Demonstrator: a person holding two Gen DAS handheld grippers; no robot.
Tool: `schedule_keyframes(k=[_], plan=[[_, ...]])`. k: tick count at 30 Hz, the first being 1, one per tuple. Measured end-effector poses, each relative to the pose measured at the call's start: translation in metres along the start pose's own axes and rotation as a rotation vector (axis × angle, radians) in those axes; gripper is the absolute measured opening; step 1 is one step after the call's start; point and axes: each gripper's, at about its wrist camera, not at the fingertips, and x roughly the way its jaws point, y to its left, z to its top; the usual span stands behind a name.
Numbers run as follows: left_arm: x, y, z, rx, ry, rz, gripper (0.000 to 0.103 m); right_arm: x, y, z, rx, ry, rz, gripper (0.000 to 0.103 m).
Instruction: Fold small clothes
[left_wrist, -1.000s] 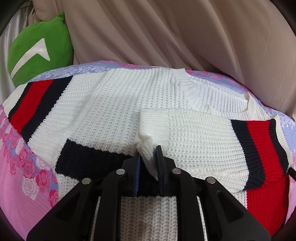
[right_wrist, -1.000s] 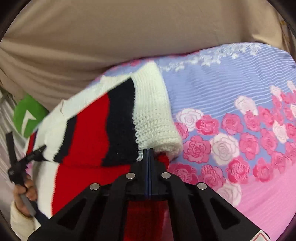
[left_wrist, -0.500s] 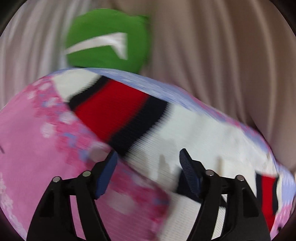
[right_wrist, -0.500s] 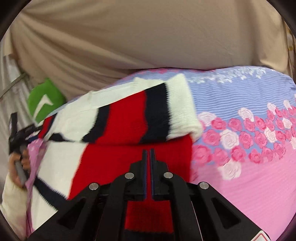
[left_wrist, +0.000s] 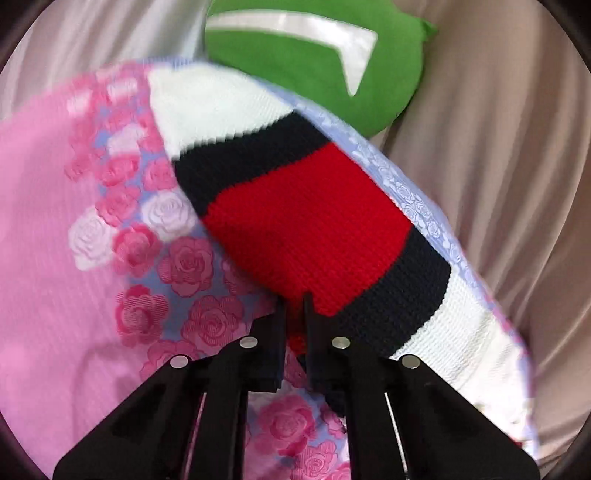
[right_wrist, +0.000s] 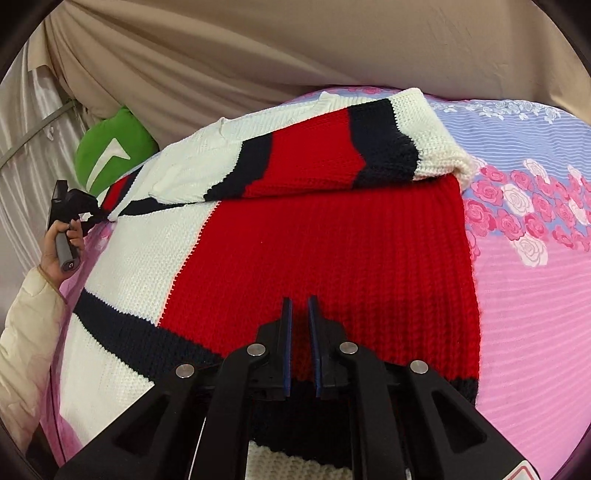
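Observation:
A white, red and navy knit sweater (right_wrist: 332, 258) lies flat on the rose-print bedspread (right_wrist: 535, 295). Its right sleeve (right_wrist: 314, 158) is folded across the chest. The left sleeve (left_wrist: 306, 229) stretches out toward the bed's edge. My left gripper (left_wrist: 294, 306) is closing on the red band at that sleeve's edge, with red knit between its pads. The right wrist view shows the same left gripper (right_wrist: 98, 214) in a hand at that sleeve. My right gripper (right_wrist: 300, 306) hovers over the red body panel, its jaws opening a narrow gap with nothing pinched.
A green cushion (left_wrist: 314, 74) rests against the beige curtain (right_wrist: 258, 55) just past the bed's far edge. A cream sleeve (right_wrist: 26, 332) and a hand holding the left gripper's handle are at the left. Bare pink bedspread (left_wrist: 55, 221) lies beside the sweater.
My left gripper let go of the folded white sleeve, opened wide, swung over to the other sleeve and closed on its red band. My right gripper drew back from the folded sleeve and its jaws parted slightly.

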Motion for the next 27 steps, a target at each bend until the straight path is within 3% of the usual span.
schedule_keyframes(k=[2,5,8,10,11,13,15,18,20,21,22,23,25,27], plan=[[-0.024,-0.022,-0.014,0.086,-0.084,0.027,0.005,-0.001,0.0,0.0,0.004,-0.008,0.01,0.015],[-0.081,-0.071,-0.05,0.272,-0.203,-0.027,0.005,-0.001,-0.002,0.0,0.003,-0.012,0.014,0.017],[-0.138,-0.151,-0.117,0.576,-0.309,-0.126,0.005,0.001,-0.002,-0.001,0.01,-0.008,0.019,0.017],[-0.154,-0.203,-0.188,0.823,-0.291,-0.197,0.007,0.0,-0.002,-0.001,0.011,-0.013,0.019,0.017],[-0.152,-0.224,-0.231,0.946,-0.242,-0.219,0.008,-0.001,-0.004,-0.001,0.014,-0.014,0.022,0.018],[-0.143,-0.242,-0.288,1.068,-0.152,-0.254,0.009,-0.005,-0.009,-0.002,0.028,-0.023,0.011,0.021],[-0.138,-0.24,-0.31,1.072,-0.084,-0.274,0.009,-0.014,-0.015,-0.003,0.027,-0.043,-0.036,0.022],[-0.149,-0.211,-0.295,0.967,0.019,-0.349,0.013,-0.032,-0.008,-0.002,-0.069,-0.089,-0.114,0.025],[-0.164,-0.178,-0.271,0.889,0.012,-0.361,0.042,-0.042,0.012,0.002,-0.181,-0.123,-0.115,0.031],[-0.169,-0.162,-0.261,0.861,-0.01,-0.353,0.048,-0.046,0.031,0.007,-0.255,-0.144,-0.081,0.035],[-0.182,-0.149,-0.262,0.84,-0.038,-0.329,0.055,-0.046,0.044,0.01,-0.299,-0.155,-0.053,0.046],[-0.188,-0.136,-0.256,0.813,-0.081,-0.272,0.054,-0.044,0.068,0.014,-0.37,-0.171,-0.005,0.055],[-0.186,-0.111,-0.242,0.774,-0.111,-0.166,0.054,-0.031,0.103,0.021,-0.474,-0.172,0.07,0.058],[-0.174,-0.088,-0.233,0.718,-0.058,-0.116,0.054,-0.004,0.146,0.025,-0.579,-0.129,0.146,0.058]])
